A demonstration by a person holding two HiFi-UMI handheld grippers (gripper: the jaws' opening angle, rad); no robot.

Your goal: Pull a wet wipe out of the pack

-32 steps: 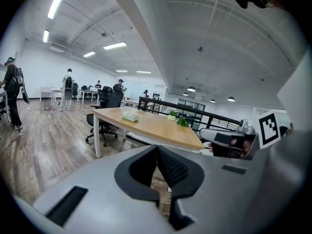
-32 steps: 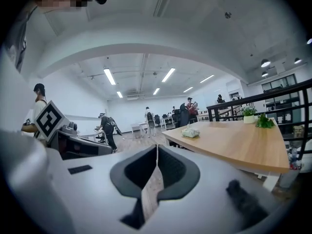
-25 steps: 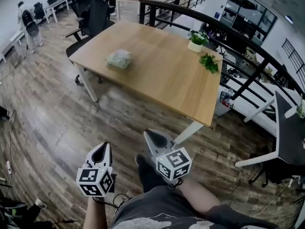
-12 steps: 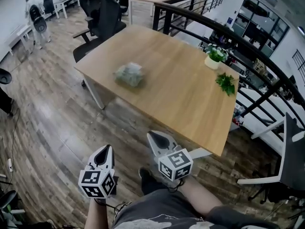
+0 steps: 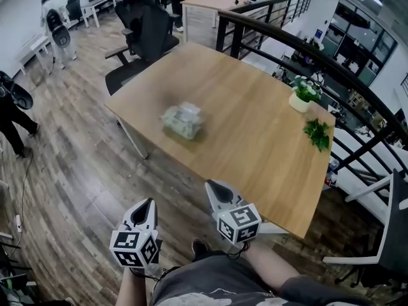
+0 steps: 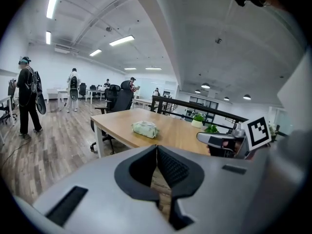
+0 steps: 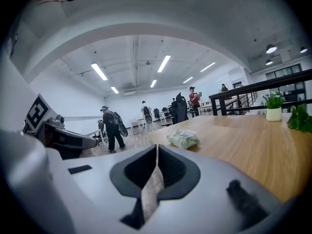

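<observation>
Green pack (image 5: 183, 120) beyond right hand-held gripper (image 5: 214, 189)

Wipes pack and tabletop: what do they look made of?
Wipes pack: probably soft plastic film, pale green; the crumpled, pillowy outline suggests a flexible wrapper. Tabletop: wood or wood-look laminate, matte light brown, faint grain streaks; which of the two can't be told.

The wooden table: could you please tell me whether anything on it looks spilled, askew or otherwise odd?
Nothing is spilled or damaged. The wipe pack lies flat on the table. The only oddity is a green sprig lying loose beside the upright potted plant; whether it fell off is unclear.
</observation>
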